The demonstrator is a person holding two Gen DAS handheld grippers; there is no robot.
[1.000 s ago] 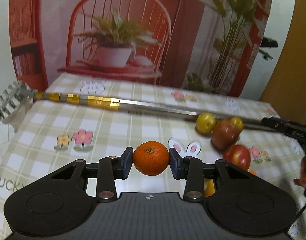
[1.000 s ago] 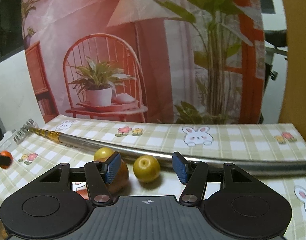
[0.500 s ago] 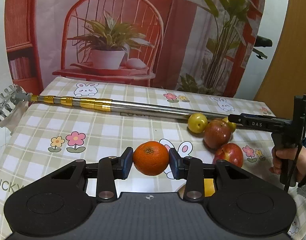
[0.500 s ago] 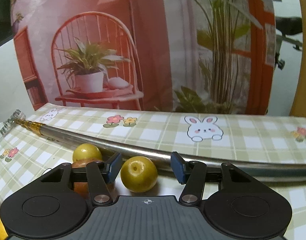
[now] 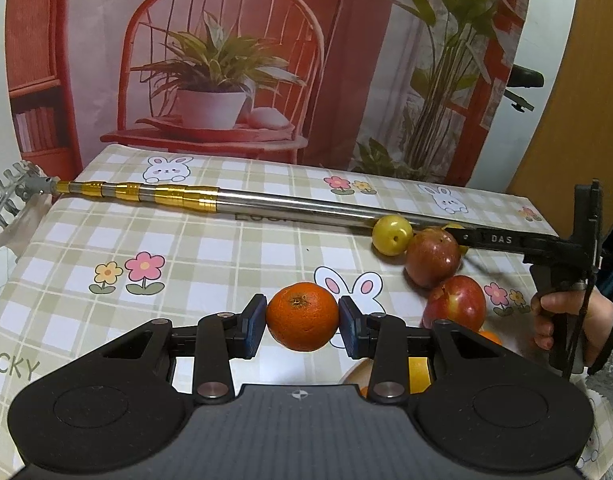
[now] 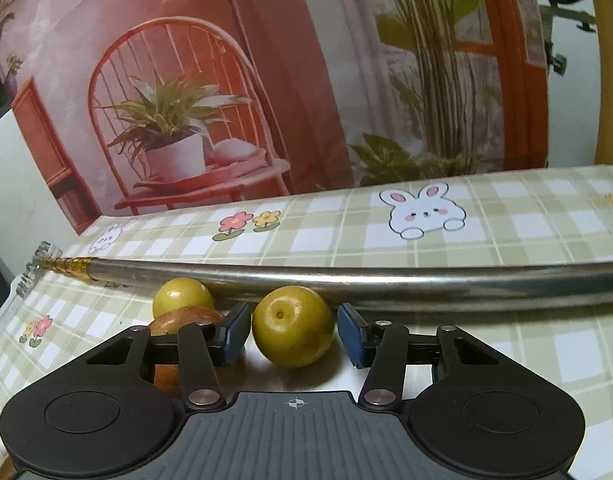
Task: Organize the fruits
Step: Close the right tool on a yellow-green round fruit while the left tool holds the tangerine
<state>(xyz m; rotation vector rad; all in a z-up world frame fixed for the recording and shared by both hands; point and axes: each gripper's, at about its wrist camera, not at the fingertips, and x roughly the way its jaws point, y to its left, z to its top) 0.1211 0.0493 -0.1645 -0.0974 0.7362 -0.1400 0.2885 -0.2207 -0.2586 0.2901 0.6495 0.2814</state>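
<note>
On the tablecloth (image 5: pixel 210 252): apples, yellow plums beside a telescopic pole (image 5: pixel 266 205).
Left gripper (image 5: pixel 302 322): clamping a mandarin (image 5: pixel 302 316) above the cloth.
Right gripper (image 6: pixel 292 334): spread around a yellow plum (image 6: pixel 292 330), pads not touching.
Left view only: hand (image 5: pixel 566 320) on the right handle.

Right hand-held gripper (image 6: pixel 294 338) moved closer, now straddling yellow fruit (image 6: pixel 293 331).

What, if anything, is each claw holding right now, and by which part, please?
The left claw grips the orange by its two opposite sides, stem end up. The right claw is open around a yellow-green fruit, holding nothing.
</note>
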